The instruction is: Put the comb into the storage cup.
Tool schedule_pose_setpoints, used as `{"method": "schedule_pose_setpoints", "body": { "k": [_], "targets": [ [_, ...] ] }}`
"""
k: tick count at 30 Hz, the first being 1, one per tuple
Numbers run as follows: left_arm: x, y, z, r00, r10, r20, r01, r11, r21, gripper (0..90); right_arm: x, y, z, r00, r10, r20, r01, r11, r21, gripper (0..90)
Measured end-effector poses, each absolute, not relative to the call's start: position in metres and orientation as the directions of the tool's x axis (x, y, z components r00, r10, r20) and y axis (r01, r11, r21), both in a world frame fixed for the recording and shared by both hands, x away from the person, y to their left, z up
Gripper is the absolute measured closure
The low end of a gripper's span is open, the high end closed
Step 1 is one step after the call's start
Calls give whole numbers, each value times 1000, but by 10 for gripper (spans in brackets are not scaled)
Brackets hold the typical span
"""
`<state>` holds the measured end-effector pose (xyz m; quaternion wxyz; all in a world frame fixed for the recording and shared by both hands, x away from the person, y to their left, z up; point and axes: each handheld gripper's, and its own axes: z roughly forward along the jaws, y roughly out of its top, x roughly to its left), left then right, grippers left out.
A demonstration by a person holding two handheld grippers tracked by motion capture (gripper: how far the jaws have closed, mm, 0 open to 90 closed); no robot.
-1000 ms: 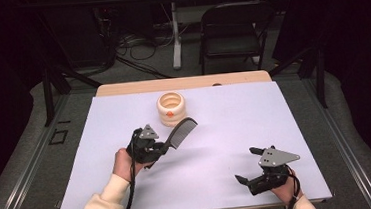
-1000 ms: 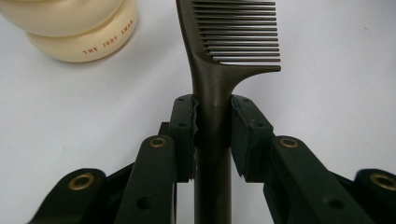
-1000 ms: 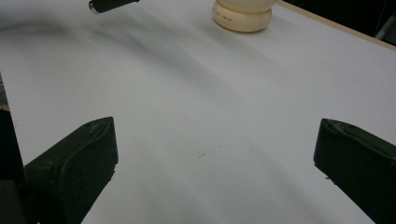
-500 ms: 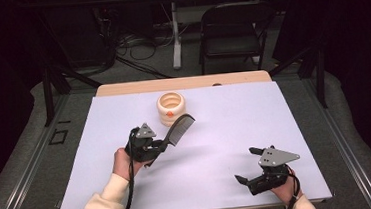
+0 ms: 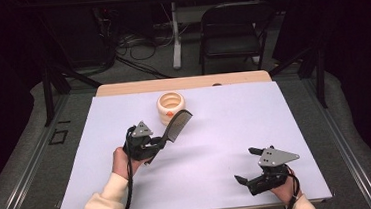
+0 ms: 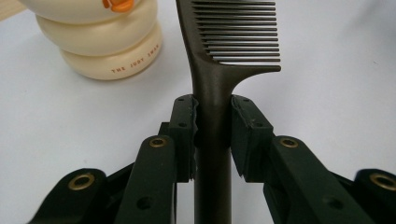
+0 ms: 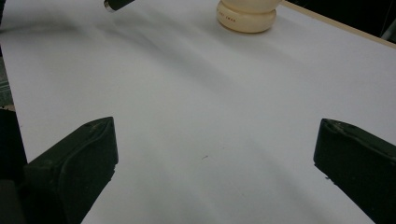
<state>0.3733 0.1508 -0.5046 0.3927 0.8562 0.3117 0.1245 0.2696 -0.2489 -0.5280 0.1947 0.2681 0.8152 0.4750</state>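
On white table, L hand-held gripper clamps comb; R hand-held gripper open, dark room.

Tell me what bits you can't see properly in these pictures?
- Comb: in the left gripper view its handle end is cut off by the bottom edge, its tip by the top.
- Cream holder: in the right gripper view its top is cut off.
- Holder's inside: hidden by its rim in the high view.

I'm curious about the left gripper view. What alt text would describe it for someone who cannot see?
The left gripper clamps the handle of a dark comb, teeth pointing right, above a white table. A cream ridged container with an orange mark stands at upper left.
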Motion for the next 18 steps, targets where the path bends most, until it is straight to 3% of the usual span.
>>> {"method": "schedule_pose_setpoints", "body": {
  "k": [18],
  "targets": [
    [376,158,-500,762,646,-46,415,-433,800,719,270,-249,-528,-781,621,-63,250,403,880,0]
  ]
}}
